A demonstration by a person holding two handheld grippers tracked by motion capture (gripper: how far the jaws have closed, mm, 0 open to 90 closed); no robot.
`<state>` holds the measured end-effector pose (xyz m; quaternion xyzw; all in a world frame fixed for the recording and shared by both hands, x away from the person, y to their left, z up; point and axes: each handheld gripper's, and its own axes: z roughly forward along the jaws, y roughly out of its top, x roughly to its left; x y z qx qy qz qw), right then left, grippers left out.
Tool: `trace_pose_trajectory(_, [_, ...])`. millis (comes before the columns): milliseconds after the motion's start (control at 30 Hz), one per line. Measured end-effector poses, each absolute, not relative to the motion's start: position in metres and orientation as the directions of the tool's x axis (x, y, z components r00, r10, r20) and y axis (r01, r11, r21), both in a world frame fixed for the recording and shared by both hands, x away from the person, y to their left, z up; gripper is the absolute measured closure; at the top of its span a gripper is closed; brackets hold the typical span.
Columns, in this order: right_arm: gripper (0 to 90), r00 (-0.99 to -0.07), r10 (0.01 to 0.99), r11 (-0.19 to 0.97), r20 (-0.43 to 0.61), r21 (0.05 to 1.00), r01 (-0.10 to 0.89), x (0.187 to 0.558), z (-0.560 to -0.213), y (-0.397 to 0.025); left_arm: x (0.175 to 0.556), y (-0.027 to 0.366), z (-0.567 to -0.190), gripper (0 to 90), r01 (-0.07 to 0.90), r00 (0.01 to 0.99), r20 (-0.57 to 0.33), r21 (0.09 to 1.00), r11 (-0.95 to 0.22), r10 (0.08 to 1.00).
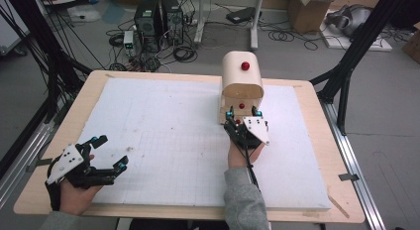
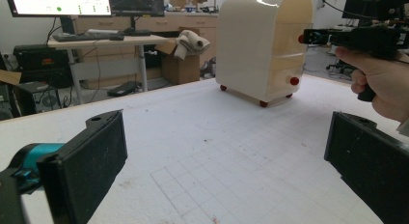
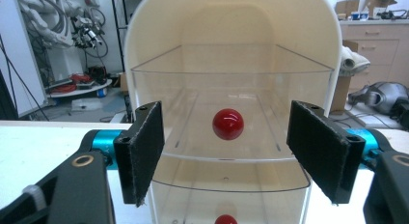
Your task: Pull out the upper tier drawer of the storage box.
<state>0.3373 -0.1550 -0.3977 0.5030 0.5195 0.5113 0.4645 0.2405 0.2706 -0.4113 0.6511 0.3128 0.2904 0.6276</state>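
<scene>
Cream drawer unit stood near table's far edge; right gripper released, jaws either side of red knob, not touching; left gripper released near front left corner

A lab: computer towers, tangled floor cables, monitors and cardboard boxes.

Even, bright overhead light is cast on the white worktop; only soft, faint shadows are seen beneath the cream drawer cabinet. A glare streak is caught on the cabinet's top. The near fingers are rendered slightly soft, and mild blur is seen throughout.
</scene>
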Motion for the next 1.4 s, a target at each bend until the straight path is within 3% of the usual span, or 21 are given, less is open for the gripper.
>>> trace_pose_trajectory(700, [29.7, -0.058, 0.998, -0.022, 0.027, 0.997, 0.072, 0.351, -0.399, -0.156, 0.240, 0.273, -0.412, 1.7, 0.047, 0.636, -0.016, 0.999, -0.019, 0.771])
trace_pose_trajectory(833, [37.9, -0.047, 0.999, -0.022, 0.025, 0.997, 0.071, 0.351, -0.399, -0.155, 0.240, 0.272, -0.412, 1.7, 0.048, 0.635, -0.018, 0.999, -0.017, 0.772])
trace_pose_trajectory(1300, [51.9, -0.026, 1.000, -0.005, 0.007, 0.997, 0.075, 0.350, -0.399, -0.154, 0.239, 0.273, -0.412, 1.7, 0.051, 0.636, -0.019, 0.999, -0.018, 0.772])
trace_pose_trajectory(1400, [58.3, -0.028, 1.000, -0.001, 0.003, 0.997, 0.075, 0.349, -0.399, -0.152, 0.239, 0.274, -0.412, 1.8, 0.052, 0.635, -0.018, 0.998, -0.019, 0.772])
